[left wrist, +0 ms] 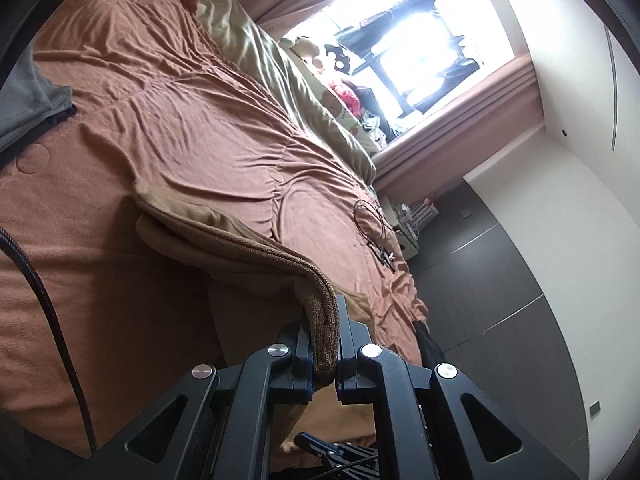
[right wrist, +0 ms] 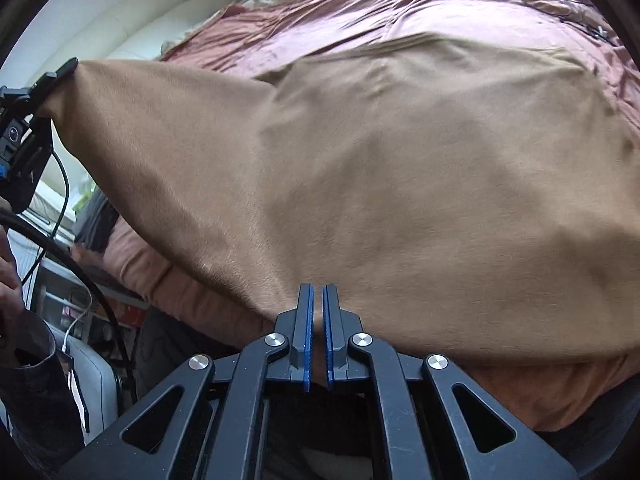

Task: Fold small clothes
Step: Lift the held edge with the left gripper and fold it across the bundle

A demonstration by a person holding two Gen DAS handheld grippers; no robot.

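Right wrist view: the bed (right wrist: 460,12), under its rust-coloured quilt, is spread across the background, and over it the tan garment (right wrist: 360,168) is held stretched and lifted by one edge, its far part draped on the quilt. A fold appears to be under way, with the raised edge due to be carried across and laid on the far half; for that, both corners would need to be kept level and taut. At one corner the ribbed hem (left wrist: 320,320) is clamped in the left gripper (left wrist: 324,340), its jaws nearly shut on the thick band. At the other, the right gripper (right wrist: 318,328) is pinched onto the near edge, with only a thin slit left between the blue pads (right wrist: 307,332).
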